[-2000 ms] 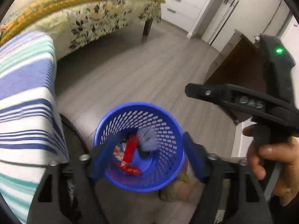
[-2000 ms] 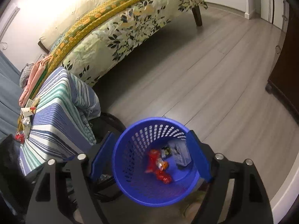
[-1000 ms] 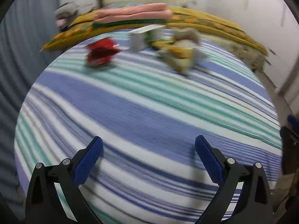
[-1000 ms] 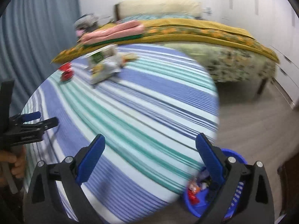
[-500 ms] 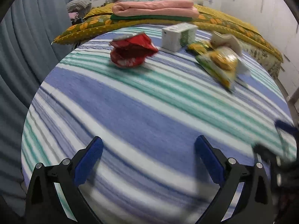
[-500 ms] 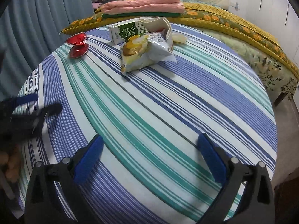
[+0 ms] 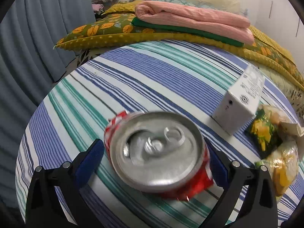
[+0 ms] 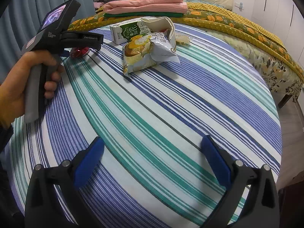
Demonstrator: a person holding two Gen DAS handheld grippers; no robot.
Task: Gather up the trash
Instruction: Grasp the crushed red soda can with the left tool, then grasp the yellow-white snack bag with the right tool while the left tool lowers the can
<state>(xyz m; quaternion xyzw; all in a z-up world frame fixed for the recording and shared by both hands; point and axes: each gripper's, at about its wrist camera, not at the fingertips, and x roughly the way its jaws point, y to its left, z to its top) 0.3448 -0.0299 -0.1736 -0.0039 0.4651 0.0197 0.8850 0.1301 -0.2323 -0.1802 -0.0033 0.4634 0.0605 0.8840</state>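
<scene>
A crushed red drink can (image 7: pixel 155 152) lies on the striped tablecloth (image 7: pixel 152 76), silver top facing the left wrist camera. My left gripper (image 7: pixel 153 163) is open, one blue pad on each side of the can and close to it. From the right wrist view the can (image 8: pixel 78 52) shows as a red patch under the left gripper, which a hand (image 8: pixel 28 79) holds. A milk carton (image 8: pixel 129 31), a chip bag (image 8: pixel 146 55), a crumpled cream paper cup (image 8: pixel 161 24) and a small wrapper (image 8: pixel 182 38) lie further back. My right gripper (image 8: pixel 152 157) is open over bare cloth near the table's front.
The round table (image 8: pixel 171 123) stands against a bed with a yellow cover (image 8: pixel 237 24); folded pink and green cloth (image 8: pixel 148 5) lies on it. Blue curtains (image 7: pixel 28 47) hang at the left. Beside the can are the carton (image 7: pixel 239 102) and snack bags (image 7: pixel 266 134).
Both grippers swung from the blue basket on the floor up to the table. The left gripper then closed in on the red can, which now sits between its fingers.
</scene>
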